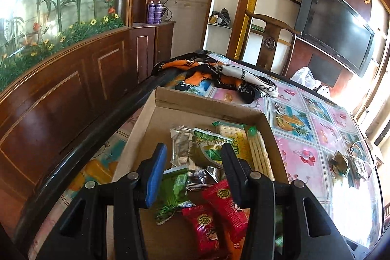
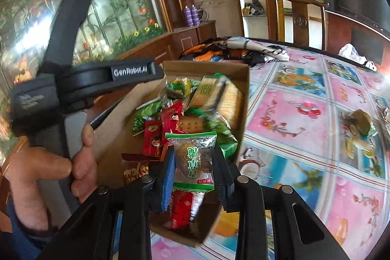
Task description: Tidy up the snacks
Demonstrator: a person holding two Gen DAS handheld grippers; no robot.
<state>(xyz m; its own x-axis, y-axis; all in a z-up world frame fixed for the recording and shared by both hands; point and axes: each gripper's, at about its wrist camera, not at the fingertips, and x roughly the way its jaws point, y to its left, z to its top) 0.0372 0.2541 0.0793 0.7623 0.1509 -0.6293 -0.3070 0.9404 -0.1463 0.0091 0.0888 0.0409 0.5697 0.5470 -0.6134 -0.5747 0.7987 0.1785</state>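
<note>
Comparing the two wrist views, you get different information from each. Your left gripper (image 1: 193,160) hangs over the cardboard box (image 1: 207,111) with its jaws spread and nothing between them; below it lie a green packet (image 1: 173,189), two red packets (image 1: 214,211), a silver foil packet (image 1: 181,148) and a cracker sleeve (image 1: 259,152). Only the right wrist view shows your left hand (image 2: 48,177) wrapped round the left gripper's handle (image 2: 65,33) at the far left (the left wrist view cannot see its own handle).

Your right gripper (image 2: 195,163) pinches a clear snack packet with green ends (image 2: 192,157), held upright above the near end of the box (image 2: 243,99); the left wrist view does not show this packet. Beneath and beyond it you see red packets (image 2: 156,135), green wrappers (image 2: 143,116) and cracker packs (image 2: 219,94) heaped inside.

Around the box, the flowered tablecloth (image 2: 304,113) covers the table, a patterned cloth (image 1: 219,76) lies bunched behind the box, and loose wrappers (image 1: 346,162) sit well apart on the right. A wooden chair (image 1: 268,40) and a dark television (image 1: 338,28) stand beyond.
</note>
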